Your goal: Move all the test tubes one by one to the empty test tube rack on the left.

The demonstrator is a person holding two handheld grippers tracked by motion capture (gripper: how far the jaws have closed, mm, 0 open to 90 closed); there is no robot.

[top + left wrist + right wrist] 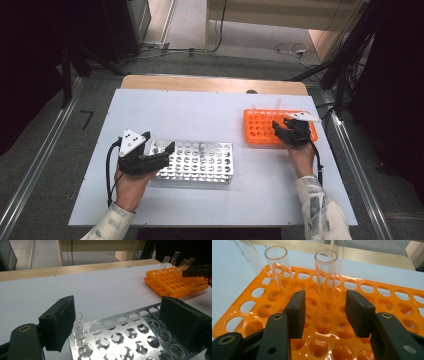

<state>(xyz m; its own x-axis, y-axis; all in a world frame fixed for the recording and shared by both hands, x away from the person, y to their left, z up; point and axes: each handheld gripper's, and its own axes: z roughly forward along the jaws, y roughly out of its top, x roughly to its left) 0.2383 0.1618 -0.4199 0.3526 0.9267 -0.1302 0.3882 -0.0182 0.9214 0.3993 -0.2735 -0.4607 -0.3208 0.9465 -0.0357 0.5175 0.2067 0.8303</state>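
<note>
My right gripper [285, 129] [325, 297] hovers over the orange tube rack [260, 127] [372, 295] at the right of the table. Its jaws stand on either side of an upright glass tube [326, 277]. There is a gap between the tube and each pad, so the gripper is open. Another glass tube [278, 270] stands one hole further left. My left gripper [160, 147] [117, 312] is open over the left end of the metal tube rack [200, 160] [130, 332]. A single glass tube [78, 326] stands in that rack right beside the left pad.
A white board [210, 115] covers the wooden table. In the left gripper view, several tubes [175, 258] lean in the orange rack's far rows [172, 282], with the right gripper [197, 271] beside them. Metal rails run along both sides of the table.
</note>
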